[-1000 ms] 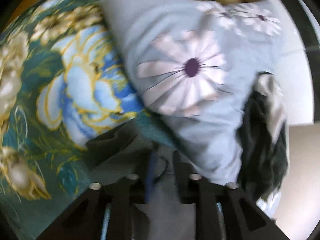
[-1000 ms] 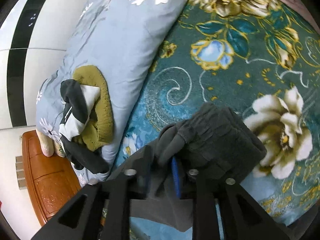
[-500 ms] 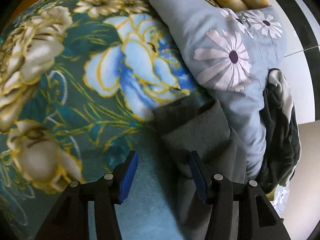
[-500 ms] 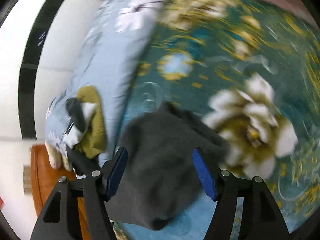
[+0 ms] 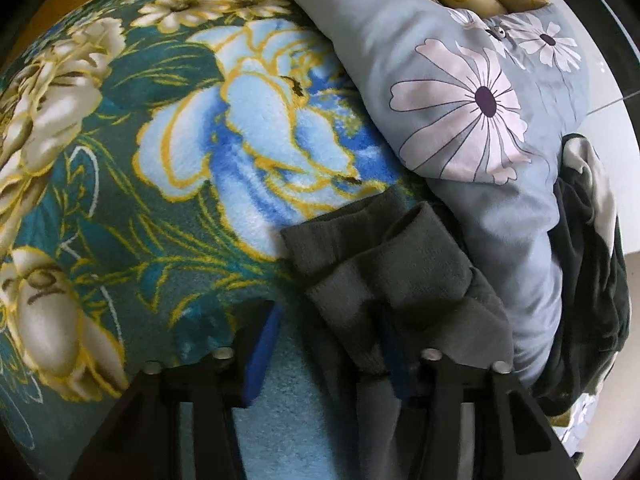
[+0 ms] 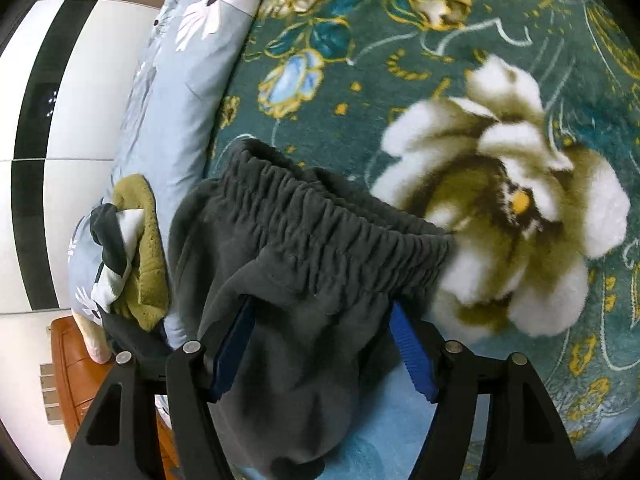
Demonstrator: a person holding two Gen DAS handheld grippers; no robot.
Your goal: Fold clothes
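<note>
Dark grey trousers (image 6: 304, 240) lie folded on the teal floral blanket (image 6: 460, 60), elastic waistband facing away in the right wrist view. My right gripper (image 6: 324, 344) is open, its blue pads on either side of the garment, holding nothing. In the left wrist view the trouser leg cuffs (image 5: 384, 264) lie stacked beside the pillow. My left gripper (image 5: 328, 344) is open; the cuffs lie over its right finger, the left pad (image 5: 260, 356) is over bare blanket (image 5: 120, 200).
A light blue pillow with daisies (image 5: 472, 104) (image 6: 176, 92) lies along the blanket's edge. A heap of olive, black and white clothes (image 6: 128, 240) (image 5: 588, 264) sits on its end. A wooden bedside cabinet (image 6: 76, 380) and white wall lie beyond.
Both grippers were shut on the grey trousers a second ago and have opened and let go. The garment now lies on the blanket, and both grippers have drawn back slightly.
</note>
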